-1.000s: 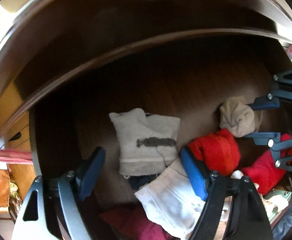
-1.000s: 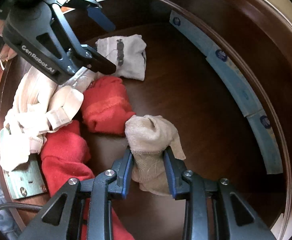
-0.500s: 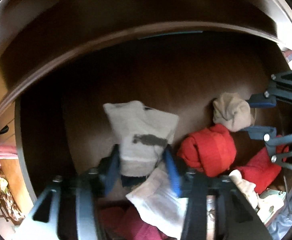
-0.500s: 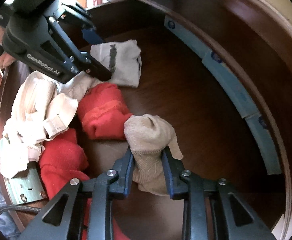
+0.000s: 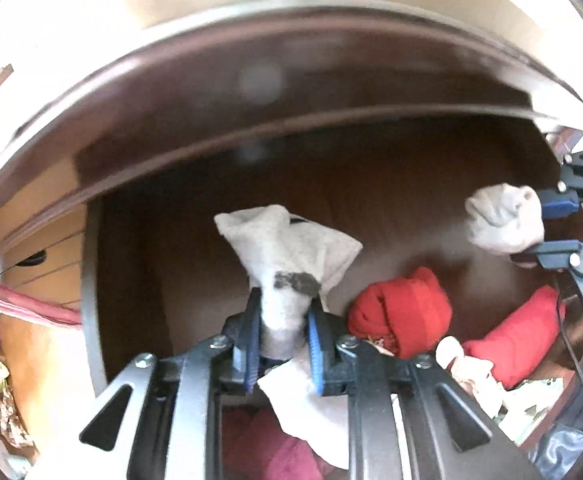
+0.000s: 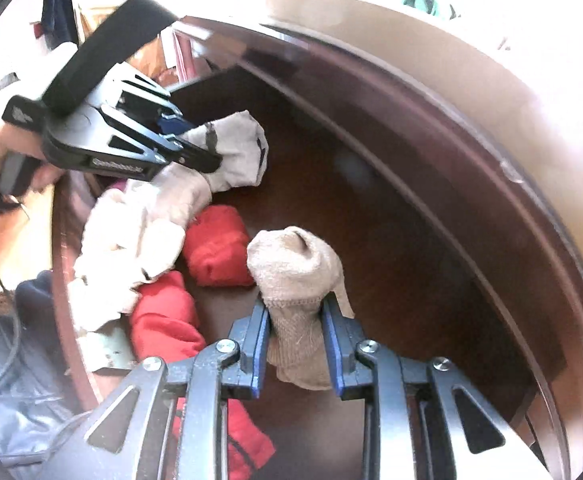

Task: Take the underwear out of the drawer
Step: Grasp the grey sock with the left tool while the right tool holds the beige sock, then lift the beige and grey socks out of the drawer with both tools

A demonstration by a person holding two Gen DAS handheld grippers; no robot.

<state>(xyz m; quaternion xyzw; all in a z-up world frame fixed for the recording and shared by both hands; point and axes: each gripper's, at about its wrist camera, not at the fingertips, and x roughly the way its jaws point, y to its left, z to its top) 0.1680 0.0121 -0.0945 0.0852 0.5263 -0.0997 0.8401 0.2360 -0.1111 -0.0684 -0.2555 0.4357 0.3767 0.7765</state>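
Left gripper [image 5: 282, 344], a second ago wide open above clothes, has just closed its jaws on grey-white sock with dark mark [image 5: 291, 268], bunching it and raising it off drawer floor [image 5: 391, 184]. Right gripper [image 6: 296, 344], clamped on beige sock [image 6: 297, 276], has lifted it clear of red garment [image 6: 217, 246].

Maroon cloth [image 5: 279, 452] cut off by bottom edge behind left gripper [image 5: 283, 344]; dark mark [image 5: 295, 282] on grey garment [image 5: 291, 252] too blurred to read, maybe print; right gripper [image 5: 547, 226] cropped at frame edge
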